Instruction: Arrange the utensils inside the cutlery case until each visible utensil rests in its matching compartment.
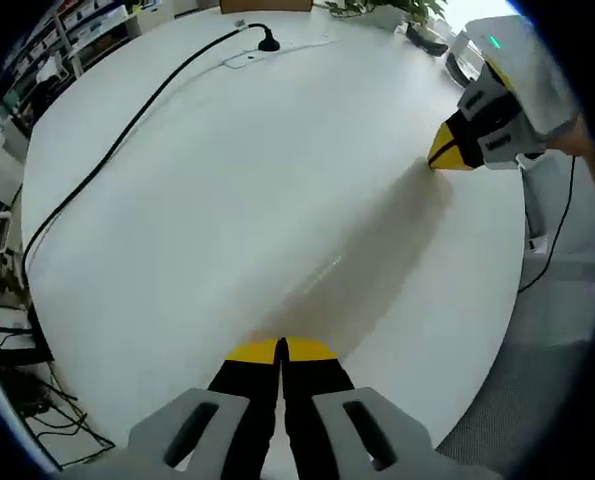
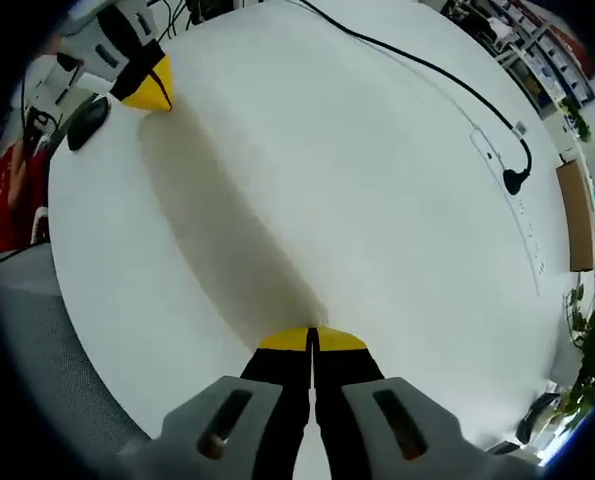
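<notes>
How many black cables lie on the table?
1: the cable crosses the table from its edge and ends in a plug; same cable in the right gripper view.

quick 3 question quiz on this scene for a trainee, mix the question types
1. True or false: the left claw is shut.
2. What runs across the white table? A) black cable B) rope C) ruler
3. Fill in: the tips of the right claw are coloured ____.

Key: 1 true. 2 A, the black cable ends in a plug. 3 yellow.
</notes>
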